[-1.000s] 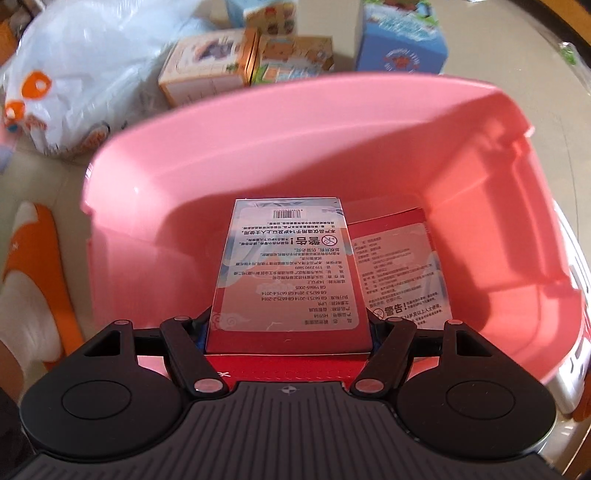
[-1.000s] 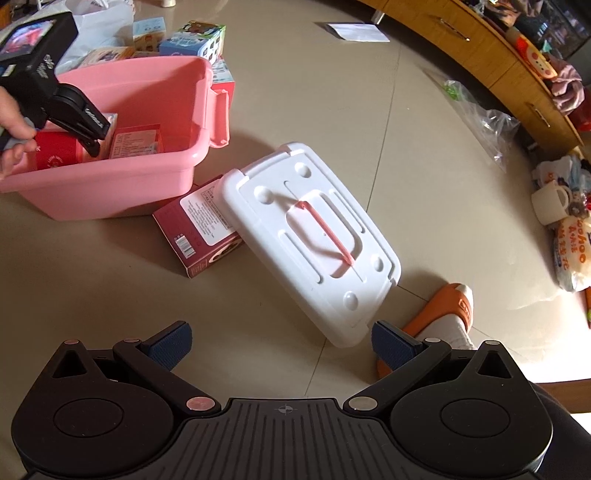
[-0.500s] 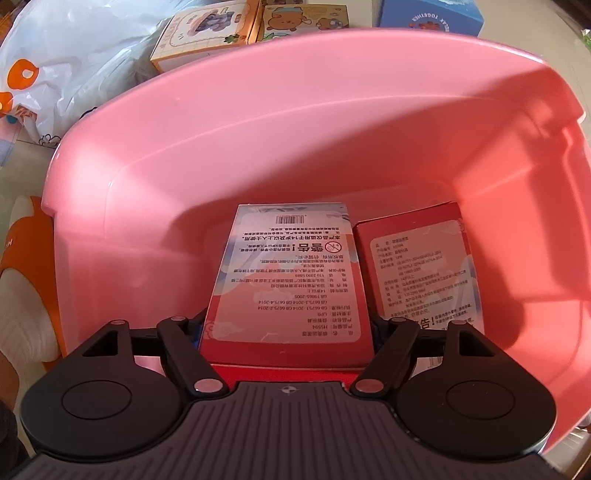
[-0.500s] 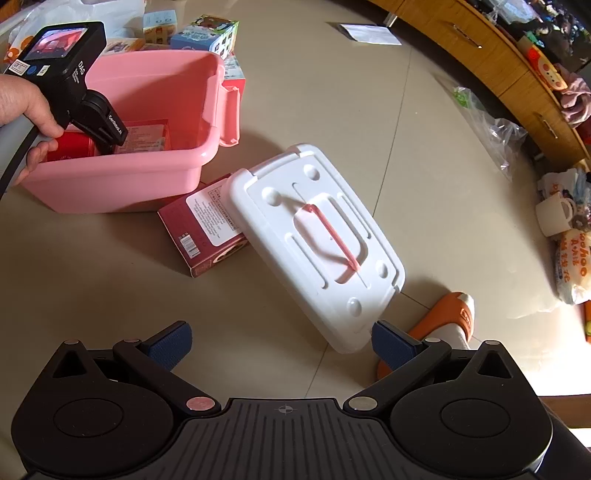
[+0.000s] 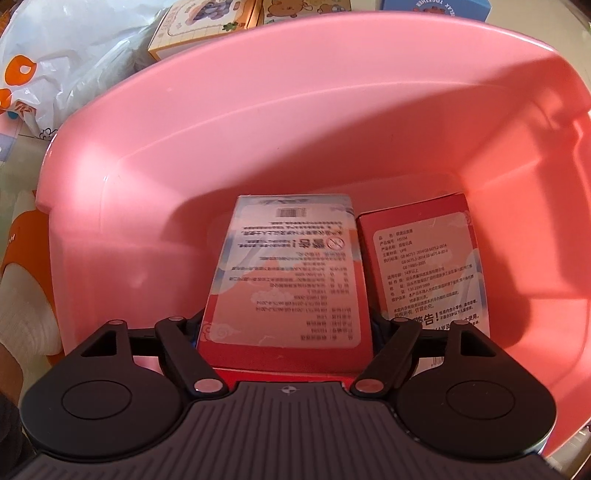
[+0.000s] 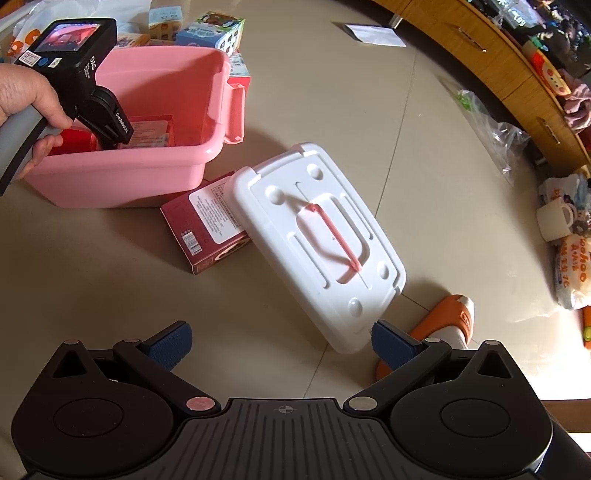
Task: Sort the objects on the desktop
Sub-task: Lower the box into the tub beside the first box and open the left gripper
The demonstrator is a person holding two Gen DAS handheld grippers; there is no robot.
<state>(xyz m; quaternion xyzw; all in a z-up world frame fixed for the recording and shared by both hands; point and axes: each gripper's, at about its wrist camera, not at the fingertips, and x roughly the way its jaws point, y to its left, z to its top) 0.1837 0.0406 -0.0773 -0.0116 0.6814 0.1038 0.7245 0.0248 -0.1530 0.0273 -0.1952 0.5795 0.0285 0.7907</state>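
Note:
My left gripper is shut on a red box with a pale printed label and holds it low inside the pink bin. A second red box lies on the bin floor just to its right. In the right wrist view the left gripper reaches into the pink bin. My right gripper is open and empty above the floor. A dark red box lies on the floor beside the bin, partly under the white lid.
Several small cartons and a white plastic bag lie beyond the bin. An orange slipper lies by the lid's near corner. A wooden cabinet, clear bag and white mug stand at the right.
My left gripper has moved forward and down into the pink bin with the red box. The right gripper has drifted slightly and stays open.

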